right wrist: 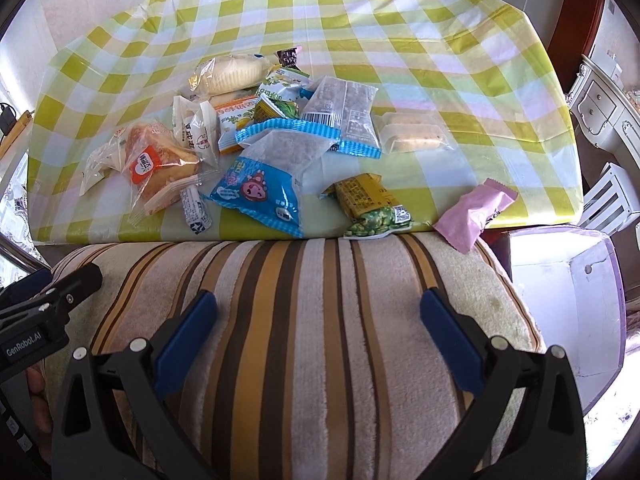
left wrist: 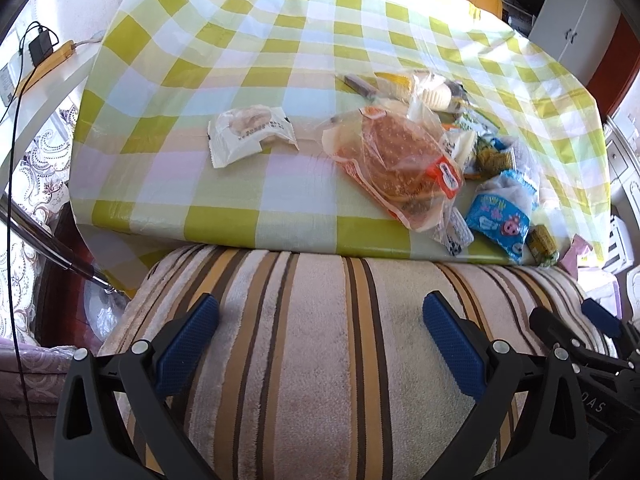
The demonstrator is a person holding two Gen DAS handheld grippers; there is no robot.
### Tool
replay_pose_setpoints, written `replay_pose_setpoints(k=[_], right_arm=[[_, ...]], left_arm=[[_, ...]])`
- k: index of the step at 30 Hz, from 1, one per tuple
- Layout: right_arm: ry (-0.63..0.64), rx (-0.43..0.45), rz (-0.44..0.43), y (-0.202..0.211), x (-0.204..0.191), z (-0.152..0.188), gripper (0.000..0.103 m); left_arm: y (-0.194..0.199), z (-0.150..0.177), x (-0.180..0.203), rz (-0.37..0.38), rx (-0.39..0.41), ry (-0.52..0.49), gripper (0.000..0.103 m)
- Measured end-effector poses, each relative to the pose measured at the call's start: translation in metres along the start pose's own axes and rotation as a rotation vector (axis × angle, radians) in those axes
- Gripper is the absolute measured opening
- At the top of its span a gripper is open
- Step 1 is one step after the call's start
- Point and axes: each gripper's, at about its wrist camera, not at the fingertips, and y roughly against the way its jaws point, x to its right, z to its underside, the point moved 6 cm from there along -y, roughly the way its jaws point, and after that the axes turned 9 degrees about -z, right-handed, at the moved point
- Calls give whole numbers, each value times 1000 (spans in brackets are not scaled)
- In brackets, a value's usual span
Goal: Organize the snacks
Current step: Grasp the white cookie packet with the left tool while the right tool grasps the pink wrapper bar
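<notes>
Several wrapped snacks lie in a loose pile on a green-checked tablecloth (right wrist: 400,40). A bagged bread roll with an orange label (left wrist: 396,156) (right wrist: 160,160) lies at the pile's left. A white pastry packet (left wrist: 248,132) lies apart, further left. A blue cartoon packet (right wrist: 260,188) (left wrist: 500,216), a green-pea packet (right wrist: 372,204) and a pink packet (right wrist: 472,212) lie near the front edge. My left gripper (left wrist: 320,336) and right gripper (right wrist: 320,332) are both open and empty, side by side above a striped cushion, short of the table.
The striped cushion (right wrist: 304,320) fills the foreground in front of the table. A white open box (right wrist: 560,312) stands at the right below the table edge. A metal pole (left wrist: 44,236) and cable are at the left. White furniture (right wrist: 604,108) is at far right.
</notes>
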Motion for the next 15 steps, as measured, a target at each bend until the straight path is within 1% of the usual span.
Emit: replay_pose_setpoints(k=[2, 4, 6, 7, 8, 9, 11, 13, 15], right_arm=[[-7, -16, -28, 2, 1, -2, 102], [-5, -64, -68, -1, 6, -8, 102], [-23, -88, -109, 0, 8, -10, 102], [-37, -83, -136, 1, 10, -11, 102], [-56, -72, -166, 4, 13, -12, 102], [-83, -54, -178, 7, 18, -14, 102], [-145, -12, -161, 16, 36, -19, 102], [-220, 36, -148, 25, 56, -22, 102], [-280, 86, -126, 31, 78, -28, 102]], left_arm=[[-2, -11, -7, 16, 6, 29, 98], [-5, -29, -14, 26, 27, 69, 97], [-12, -47, -25, 7, 31, 97, 92], [-17, -54, -28, 0, 29, 105, 86], [-22, -62, -31, -17, 27, 100, 82], [-28, -67, -32, -35, 18, 89, 82], [-42, -76, -33, -47, -12, 58, 82], [-48, -82, -33, -68, -10, 38, 82], [-50, -87, -32, -55, -9, 27, 82]])
